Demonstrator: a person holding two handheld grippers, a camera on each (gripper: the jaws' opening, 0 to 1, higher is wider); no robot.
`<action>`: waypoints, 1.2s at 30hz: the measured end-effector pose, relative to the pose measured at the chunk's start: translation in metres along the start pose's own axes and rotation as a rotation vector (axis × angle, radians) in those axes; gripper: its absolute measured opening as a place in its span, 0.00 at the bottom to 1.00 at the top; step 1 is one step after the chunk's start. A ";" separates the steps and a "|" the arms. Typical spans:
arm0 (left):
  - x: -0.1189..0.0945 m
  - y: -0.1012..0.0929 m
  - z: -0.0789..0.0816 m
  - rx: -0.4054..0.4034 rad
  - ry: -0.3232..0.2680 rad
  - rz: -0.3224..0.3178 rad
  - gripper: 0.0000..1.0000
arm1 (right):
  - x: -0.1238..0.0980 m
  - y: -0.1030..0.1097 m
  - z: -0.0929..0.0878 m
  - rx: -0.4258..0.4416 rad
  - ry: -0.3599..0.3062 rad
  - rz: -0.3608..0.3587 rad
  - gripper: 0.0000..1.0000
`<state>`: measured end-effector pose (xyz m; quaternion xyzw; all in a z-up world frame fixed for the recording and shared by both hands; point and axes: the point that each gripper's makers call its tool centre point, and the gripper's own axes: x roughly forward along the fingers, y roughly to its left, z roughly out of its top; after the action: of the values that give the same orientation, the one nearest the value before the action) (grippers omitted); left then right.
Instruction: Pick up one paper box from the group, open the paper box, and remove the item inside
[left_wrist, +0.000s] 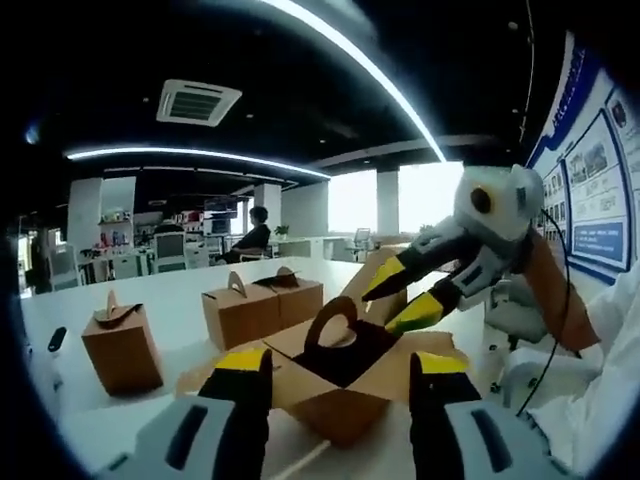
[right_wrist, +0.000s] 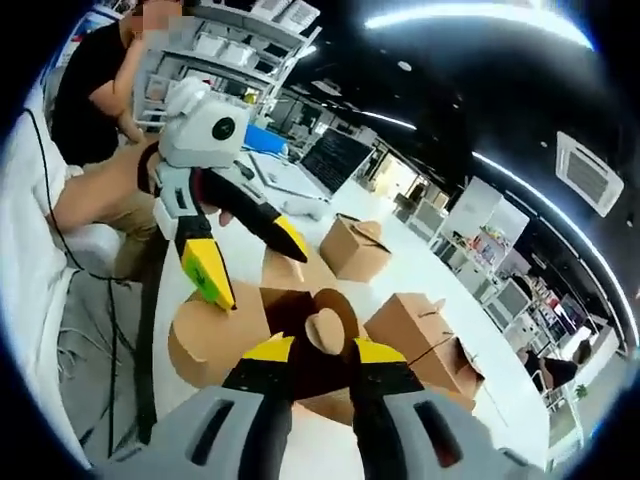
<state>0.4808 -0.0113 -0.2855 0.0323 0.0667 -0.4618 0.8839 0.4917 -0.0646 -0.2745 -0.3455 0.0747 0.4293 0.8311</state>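
Left gripper (left_wrist: 340, 372): seen at 6 o'clock of the left gripper view, its yellow-tipped black jaws held apart and empty, one at either side of the near edge of the open box.
Right gripper (right_wrist: 322, 352): seen at 6 o'clock of the right gripper view, its jaws drawn close about the round brown cardboard handle tab (right_wrist: 322, 328); whether the tab is actually pinched cannot be told. In the left gripper view it is seen at 2 o'clock, reaching down to the box's far side.
Open brown cardboard box with spread flaps (left_wrist: 345, 385): set on the white table (left_wrist: 170, 290) just beyond the left jaws; a heart-shaped handle loop (left_wrist: 335, 325) stands over the dark interior. The item inside cannot be made out.
Risk, tearing: the thin handle could be ripped if it is pulled while the box is unsupported.
Risk, sliding: with the left jaws unclamped, the light box could be dragged or tipped across the smooth table.
Risk, item: contents hidden in shadow could be missed or crushed by a blind reach.
Closed brown cardboard boxes: one at 9 o'clock (left_wrist: 122, 345), two side by side at 11 o'clock (left_wrist: 262, 305), well apart from the work; a knock is judged unlikely.
Background: a seated person (left_wrist: 252, 238) far off at 11 o'clock.
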 end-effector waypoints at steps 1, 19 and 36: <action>0.000 0.000 0.000 0.001 -0.001 0.002 0.56 | 0.001 -0.001 0.000 -0.008 0.004 -0.002 0.22; 0.010 0.009 -0.004 -0.002 0.003 -0.019 0.54 | 0.022 -0.016 -0.019 -0.069 0.091 -0.019 0.25; 0.010 0.006 -0.006 0.002 0.007 -0.024 0.53 | 0.030 -0.007 -0.022 -0.134 0.096 0.028 0.16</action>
<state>0.4907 -0.0153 -0.2926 0.0343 0.0698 -0.4725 0.8779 0.5196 -0.0617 -0.2993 -0.4195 0.0902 0.4279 0.7955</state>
